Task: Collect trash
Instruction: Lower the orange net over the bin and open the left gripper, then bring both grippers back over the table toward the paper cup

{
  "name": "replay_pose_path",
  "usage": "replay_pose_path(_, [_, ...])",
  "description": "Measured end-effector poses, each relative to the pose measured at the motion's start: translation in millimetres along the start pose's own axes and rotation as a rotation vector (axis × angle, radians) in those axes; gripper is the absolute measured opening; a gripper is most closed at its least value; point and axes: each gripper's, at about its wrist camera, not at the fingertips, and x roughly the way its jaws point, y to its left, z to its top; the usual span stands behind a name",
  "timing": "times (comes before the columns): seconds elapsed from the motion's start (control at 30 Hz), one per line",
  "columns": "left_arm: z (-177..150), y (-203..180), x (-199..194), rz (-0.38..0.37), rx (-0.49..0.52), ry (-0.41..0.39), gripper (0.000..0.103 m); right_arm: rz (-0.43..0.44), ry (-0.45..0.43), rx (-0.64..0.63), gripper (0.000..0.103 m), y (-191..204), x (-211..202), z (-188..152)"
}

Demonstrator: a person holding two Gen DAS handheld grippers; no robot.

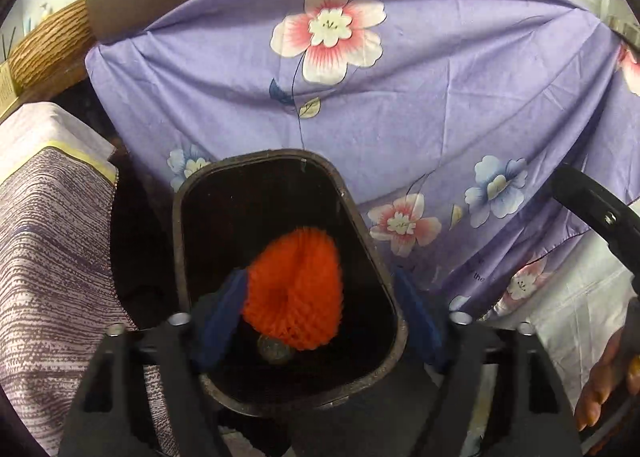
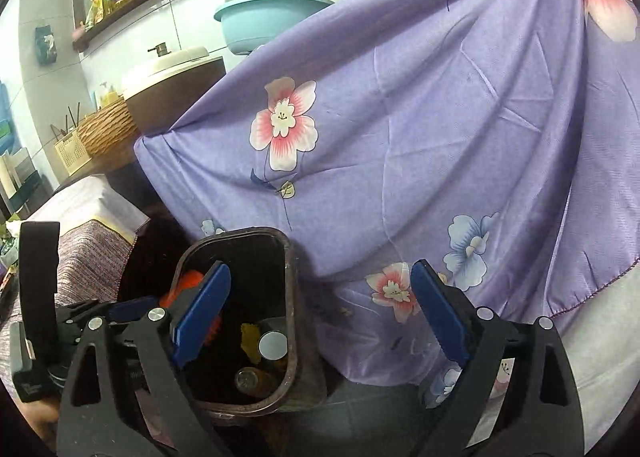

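One fuzzy orange ball (image 1: 294, 289) is sitting inside one dark bin (image 1: 352, 193); the left hand-held gripper (image 1: 316, 313) and right hand-held gripper (image 2: 320, 309) are both gaping open, holding nothing.

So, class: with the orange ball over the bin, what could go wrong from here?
1. The fluffy orange ball sits beside the left tongs' open blue pad; it may snag there rather than drop.
2. The purple flowered cloth hangs against the dark plastic bin's rim; withdrawing tongs might catch it.
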Motion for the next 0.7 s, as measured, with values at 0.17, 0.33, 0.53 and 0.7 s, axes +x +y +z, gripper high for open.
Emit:
replay_pose_path(0.17, [-4,3,-20,-0.007,-0.019,-0.035,0.085,0.000,-0.007,0.003,0.091,3,-2,2])
replay_pose_path(0.33, [-4,11,-49,-0.002,-0.065,-0.091,0.089,0.012,-0.014,-0.007,0.092,12,-4,3])
replay_pose_path(0.53, [-6,21,-79,0.071,-0.084,-0.140,0.089,0.032,-0.017,-0.032,0.095,28,-5,4])
replay_pose_path(0.7, [-9,32,-114,0.083,-0.112,-0.212,0.089,0.076,-0.010,-0.039,0.095,45,-6,6])
